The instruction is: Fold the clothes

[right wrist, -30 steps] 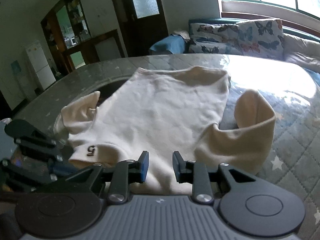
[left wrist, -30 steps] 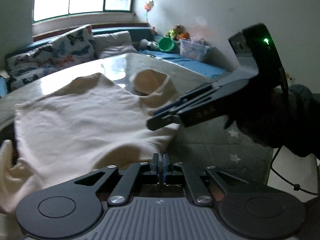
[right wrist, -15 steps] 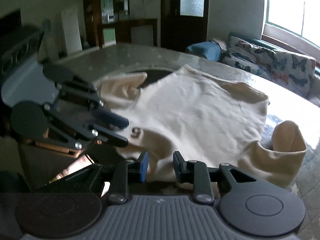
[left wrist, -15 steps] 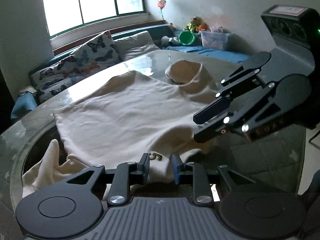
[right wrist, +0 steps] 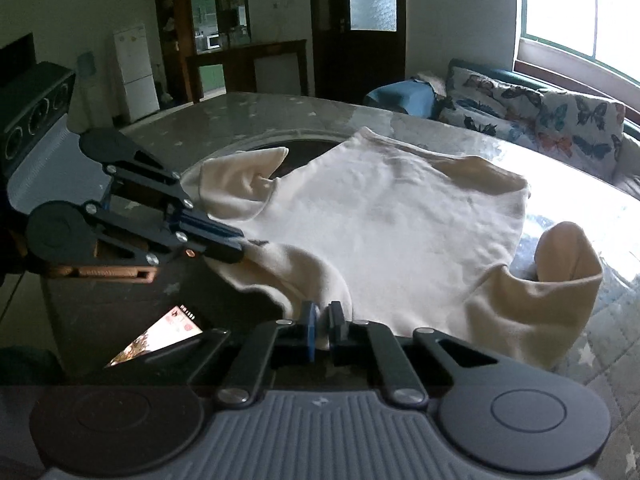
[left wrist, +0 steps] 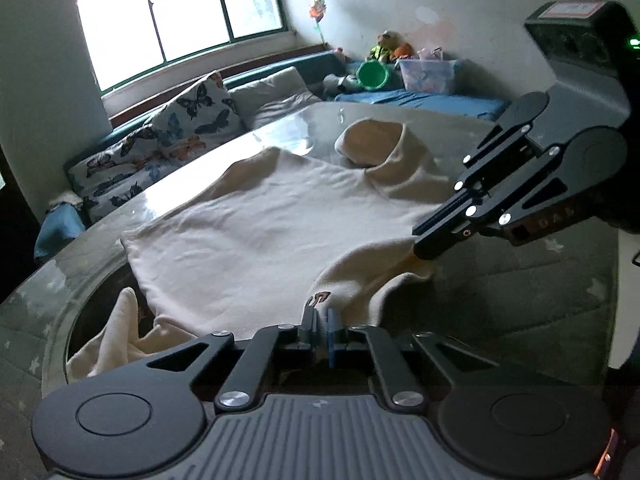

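Note:
A cream sweater [left wrist: 280, 232] lies spread on the glass-topped table [left wrist: 520, 280], its neck edge nearest me. My left gripper [left wrist: 320, 316] is closing its jaws and pinches that edge beside a small brown logo [left wrist: 318, 298]. A little to the right, my right gripper [left wrist: 424, 248] clamps the same edge. In the right wrist view the right gripper [right wrist: 322, 314], jaws closing, has the sweater [right wrist: 380, 232] between its pads. The left gripper [right wrist: 236, 252] bites the cloth at the left. One sleeve [right wrist: 560, 264] curls up at the right. The other sleeve [right wrist: 240, 176] lies crumpled at the left.
A sofa with butterfly cushions [left wrist: 172, 136] runs under the window behind the table. A clear plastic box [left wrist: 428, 74] and a green bowl [left wrist: 374, 76] sit at the back right. A lit phone screen [right wrist: 160, 332] shows below the table's near edge [right wrist: 120, 300].
Half a second ago both grippers stood open over the sweater's near edge; now both are shut on it. Both views have rolled and shifted sideways.

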Tool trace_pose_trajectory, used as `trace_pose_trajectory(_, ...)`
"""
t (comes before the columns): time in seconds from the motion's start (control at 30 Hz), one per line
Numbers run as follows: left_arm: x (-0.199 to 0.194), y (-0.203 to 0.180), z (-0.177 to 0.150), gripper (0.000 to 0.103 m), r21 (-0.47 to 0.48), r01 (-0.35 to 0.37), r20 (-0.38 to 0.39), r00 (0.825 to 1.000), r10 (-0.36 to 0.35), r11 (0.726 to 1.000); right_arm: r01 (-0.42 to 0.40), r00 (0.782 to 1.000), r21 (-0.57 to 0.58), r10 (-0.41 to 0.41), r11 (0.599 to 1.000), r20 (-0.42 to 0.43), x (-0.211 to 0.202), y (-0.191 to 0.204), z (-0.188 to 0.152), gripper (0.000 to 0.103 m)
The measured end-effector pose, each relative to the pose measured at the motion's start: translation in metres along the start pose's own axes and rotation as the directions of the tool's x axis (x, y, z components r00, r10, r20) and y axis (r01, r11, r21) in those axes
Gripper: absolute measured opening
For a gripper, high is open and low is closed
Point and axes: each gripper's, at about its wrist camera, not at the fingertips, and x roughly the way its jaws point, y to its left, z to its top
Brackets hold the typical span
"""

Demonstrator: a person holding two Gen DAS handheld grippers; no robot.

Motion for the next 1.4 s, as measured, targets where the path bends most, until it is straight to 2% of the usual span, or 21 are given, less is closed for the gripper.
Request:
trace_pose_trajectory(0.1,-0.001,0.004,-0.006,0.005,-0.012,0.011,-0.007,1.000,-0.012,1.000,-0.025,0.999,0.024,0.026,0.999,-0.027,0.004,-0.004,-0.006,0.005)
trace_pose_trajectory(0.23,0.000,0.011,-0.013,0.005,-0.066,0.029,-0.011,0.999,-0.030,0.997,-0.023,1.000,0.069,0.024,0.997,-0.010,0.004,-0.011,-0.008,0.005)
trace_pose_trajectory(0.33,0.000,0.008,-0.016,0.005,-0.028,0.055,-0.019,0.998,-0.055,0.998,-0.050,0.998,0.024,0.050,0.998,-0.037,0.004,-0.008,-0.009,0.006)
trace_pose_trajectory(0.4,0.001,0.007,-0.018,0.006,-0.017,0.065,-0.030,0.997,-0.066,0.998,-0.092,0.993,-0.030,0.090,0.995,-0.075,0.005,-0.003,-0.008,0.010)
trace_pose_trajectory(0.5,0.001,0.008,-0.017,0.006,-0.005,0.076,-0.034,0.997,-0.076,0.997,-0.138,0.989,-0.020,0.137,0.990,-0.048,-0.003,-0.004,-0.001,0.012)
trace_pose_trajectory(0.67,-0.001,0.011,-0.017,0.009,0.003,0.095,-0.035,0.995,-0.095,0.995,-0.109,0.993,0.052,0.106,0.993,0.047,-0.007,-0.021,0.017,0.012)
trace_pose_trajectory(0.77,-0.002,0.012,-0.016,0.009,0.004,0.101,-0.039,0.994,-0.100,0.995,-0.069,0.997,0.096,0.064,0.993,0.054,0.009,-0.029,0.023,0.012)
trace_pose_trajectory(0.83,-0.005,0.014,-0.015,0.010,0.000,0.103,-0.037,0.994,-0.103,0.995,-0.030,0.999,0.062,0.029,0.998,0.027,0.023,-0.025,0.023,0.012)
trace_pose_trajectory(0.93,-0.012,0.020,-0.012,0.010,-0.018,0.108,-0.024,0.994,-0.108,0.994,-0.031,0.999,0.013,0.031,0.999,-0.012,0.038,-0.014,0.017,0.012)
trace_pose_trajectory(1.13,-0.020,0.035,0.010,0.013,-0.086,0.097,0.044,0.995,-0.094,0.992,0.015,1.000,-0.073,-0.014,0.997,0.008,0.035,0.005,0.008,0.013)
trace_pose_trajectory(1.3,0.010,0.040,0.031,0.013,-0.135,0.094,0.063,0.994,-0.086,0.986,0.004,1.000,-0.064,-0.002,0.998,0.021,0.035,0.010,-0.001,0.014)
trace_pose_trajectory(1.4,0.033,0.041,0.036,0.013,-0.181,0.122,0.048,0.992,-0.115,0.976,-0.001,1.000,-0.050,0.003,0.999,0.027,0.029,0.007,-0.001,0.015)
